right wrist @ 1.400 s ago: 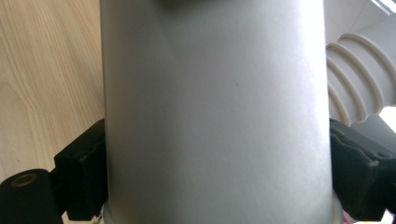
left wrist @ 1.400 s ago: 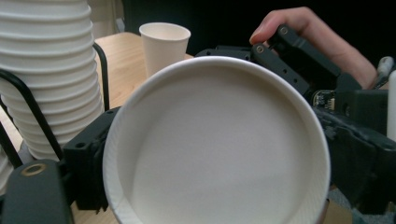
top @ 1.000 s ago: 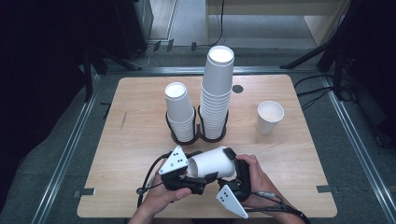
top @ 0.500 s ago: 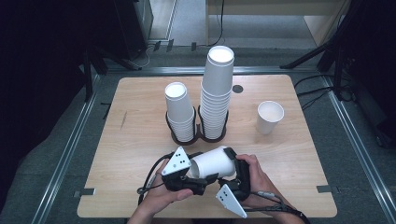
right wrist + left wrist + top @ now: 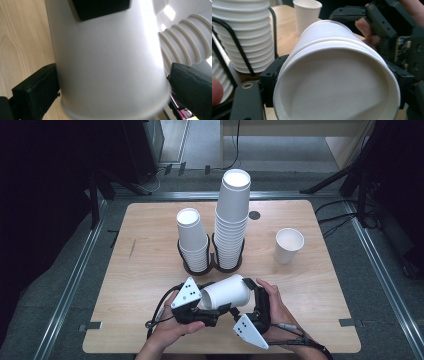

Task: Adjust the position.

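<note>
Lying on its side above the near middle of the wooden table [image 5: 150, 270], a white paper cup [image 5: 227, 291] is being held between the two hand-held tongs. The left gripper [image 5: 202, 306] is clamping the cup's mouth end, its jaws having just been closing and now pressing both sides of the rim, as the left gripper view shows with the cup [image 5: 337, 75] between them. The right gripper [image 5: 252, 295] is sitting at the cup's base end; its jaws have just been opening, and in the right gripper view the cup [image 5: 107, 62] is lying between the two black pads, with a gap showing at the right-hand pad.

Just beyond the hands, two stacks are standing in a black wire holder [image 5: 212, 262]: a short stack of cups [image 5: 192, 240] on the left and a tall stack of cups [image 5: 232, 220] on the right, close enough to be blocking any move straight toward the far side. A single upright cup [image 5: 289, 245] is standing alone to the right, well apart from the stacks. A small dark disc [image 5: 254, 215] is lying near the far edge.

No writing or brand is readable on the cups or tongs.

Bare tabletop is lying open at the left and at the near right corner, while the hands are working close to the near edge.
</note>
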`<state>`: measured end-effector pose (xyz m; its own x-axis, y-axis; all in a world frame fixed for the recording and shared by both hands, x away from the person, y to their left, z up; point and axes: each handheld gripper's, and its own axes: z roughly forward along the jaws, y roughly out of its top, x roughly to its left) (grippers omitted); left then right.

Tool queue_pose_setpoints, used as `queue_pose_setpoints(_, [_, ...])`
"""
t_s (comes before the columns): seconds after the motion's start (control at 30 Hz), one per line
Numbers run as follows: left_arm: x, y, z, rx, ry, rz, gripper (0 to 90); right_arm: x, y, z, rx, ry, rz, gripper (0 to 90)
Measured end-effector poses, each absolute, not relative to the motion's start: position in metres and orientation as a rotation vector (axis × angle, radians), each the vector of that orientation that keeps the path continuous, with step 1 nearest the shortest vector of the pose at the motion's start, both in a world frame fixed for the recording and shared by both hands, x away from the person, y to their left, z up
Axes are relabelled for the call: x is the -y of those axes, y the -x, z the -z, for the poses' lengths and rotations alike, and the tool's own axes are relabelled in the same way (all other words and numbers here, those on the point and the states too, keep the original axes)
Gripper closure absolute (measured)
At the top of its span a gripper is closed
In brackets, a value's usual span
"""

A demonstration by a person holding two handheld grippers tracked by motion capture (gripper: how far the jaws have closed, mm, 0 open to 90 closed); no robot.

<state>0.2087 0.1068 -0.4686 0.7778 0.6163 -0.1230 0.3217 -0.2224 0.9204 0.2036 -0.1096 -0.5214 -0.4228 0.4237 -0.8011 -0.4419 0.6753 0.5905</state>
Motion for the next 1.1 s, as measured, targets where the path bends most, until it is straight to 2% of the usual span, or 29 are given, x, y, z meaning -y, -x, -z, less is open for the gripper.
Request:
queue_pose_setpoints(0.3, [-0.122, -0.209, 0.466, -0.746, -1.668, -0.401, 21.1, 0.122, -0.203, 0.498, -1.751, -0.149, -1.144, 0.0])
queue_pose_setpoints(0.63, [-0.129, -0.206, 0.467, -0.749, -1.474, -0.466, 21.1, 0.124, -0.204, 0.48, -1.732, -0.574, -1.48, 0.0])
queue_pose_setpoints(1.1, [-0.124, -0.202, 0.473, -0.735, -1.392, -0.556, 21.1, 0.119, -0.207, 0.475, -1.619, -1.196, -1.958, 0.0])
